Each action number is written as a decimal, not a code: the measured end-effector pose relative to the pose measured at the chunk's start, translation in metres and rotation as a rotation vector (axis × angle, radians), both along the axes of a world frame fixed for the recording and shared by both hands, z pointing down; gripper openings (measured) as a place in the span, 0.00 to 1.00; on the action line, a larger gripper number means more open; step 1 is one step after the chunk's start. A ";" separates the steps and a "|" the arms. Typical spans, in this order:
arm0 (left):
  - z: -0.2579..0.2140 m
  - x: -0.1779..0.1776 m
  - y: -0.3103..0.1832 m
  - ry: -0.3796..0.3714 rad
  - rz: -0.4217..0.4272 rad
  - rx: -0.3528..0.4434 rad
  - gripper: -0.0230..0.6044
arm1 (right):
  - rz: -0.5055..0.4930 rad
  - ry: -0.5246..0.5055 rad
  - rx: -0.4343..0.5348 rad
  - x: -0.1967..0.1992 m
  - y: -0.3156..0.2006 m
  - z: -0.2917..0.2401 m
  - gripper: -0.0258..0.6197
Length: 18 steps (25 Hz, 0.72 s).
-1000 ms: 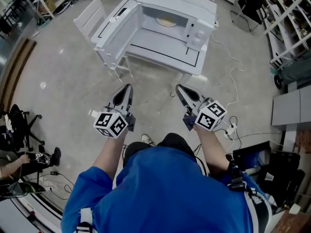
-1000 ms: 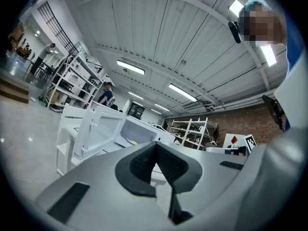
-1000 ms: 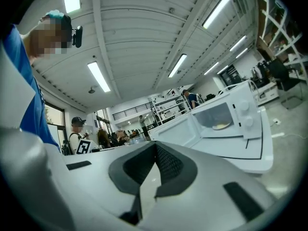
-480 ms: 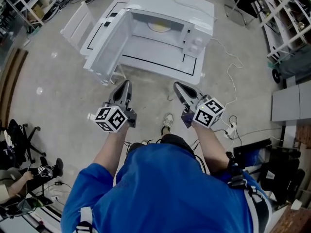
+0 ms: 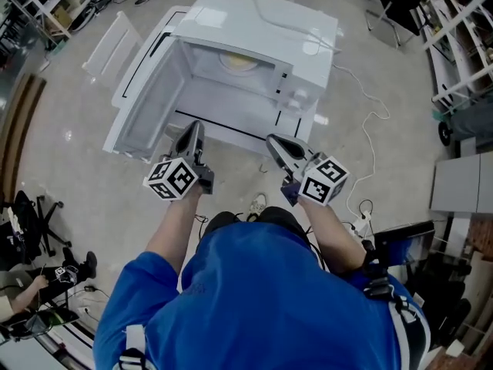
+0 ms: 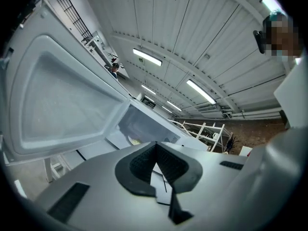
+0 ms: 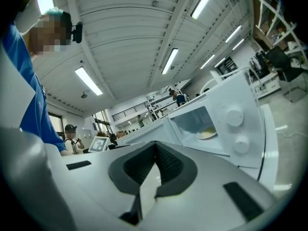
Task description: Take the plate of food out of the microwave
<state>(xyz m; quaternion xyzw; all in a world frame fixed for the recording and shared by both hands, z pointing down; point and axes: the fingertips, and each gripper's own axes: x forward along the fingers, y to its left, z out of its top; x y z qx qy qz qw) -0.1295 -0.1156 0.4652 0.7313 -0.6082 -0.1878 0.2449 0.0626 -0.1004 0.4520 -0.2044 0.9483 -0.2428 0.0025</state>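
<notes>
A white microwave (image 5: 258, 33) stands on a low white table (image 5: 231, 123), its door (image 5: 148, 99) swung open to the left. Inside lies a plate of yellowish food (image 5: 237, 62), also visible as the plate (image 6: 134, 141) in the left gripper view and the plate (image 7: 208, 134) in the right gripper view. My left gripper (image 5: 193, 126) hangs shut and empty just in front of the open door. To its right, my right gripper (image 5: 272, 139) is level with it, short of the table's front edge, jaws together and holding nothing. Both point level at the oven.
The microwave's knobs (image 7: 234, 117) sit on its right panel. A cable and power strip (image 5: 362, 206) lie on the floor to the right. Shelving (image 5: 462, 45) lines the right side. A white rack (image 5: 108, 45) stands left of the door. A seated person (image 5: 23, 284) is at lower left.
Both grippers and the person have moved forward toward the microwave, which now sits closer and larger in the head view. Both pairs of jaws stayed shut.
</notes>
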 end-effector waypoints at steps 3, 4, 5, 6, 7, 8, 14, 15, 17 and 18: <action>0.004 0.008 -0.025 0.020 -0.015 -0.014 0.05 | -0.010 -0.005 -0.008 0.009 -0.015 0.004 0.04; 0.006 0.009 -0.034 0.026 -0.018 -0.020 0.05 | -0.013 -0.005 -0.009 0.010 -0.020 0.005 0.04; 0.008 0.011 -0.042 0.030 -0.019 -0.028 0.05 | -0.017 -0.003 -0.008 0.011 -0.023 0.005 0.04; 0.009 0.013 -0.049 0.033 -0.019 -0.036 0.05 | -0.022 -0.002 -0.007 0.012 -0.026 0.005 0.04; 0.011 0.014 -0.056 0.035 -0.018 -0.042 0.05 | -0.024 -0.002 -0.007 0.013 -0.029 0.005 0.04; 0.012 0.015 -0.064 0.038 -0.015 -0.048 0.05 | -0.023 -0.002 -0.008 0.013 -0.032 0.006 0.04; 0.030 0.014 -0.107 0.070 0.004 -0.095 0.05 | -0.010 0.016 -0.033 0.009 -0.051 0.013 0.04; 0.034 0.012 -0.115 0.078 0.006 -0.105 0.05 | -0.008 0.024 -0.039 0.008 -0.053 0.014 0.04; 0.043 0.010 -0.130 0.102 0.012 -0.132 0.05 | -0.004 0.038 -0.048 0.005 -0.058 0.018 0.04; 0.048 0.009 -0.137 0.115 0.016 -0.146 0.05 | 0.001 0.041 -0.052 0.004 -0.060 0.020 0.04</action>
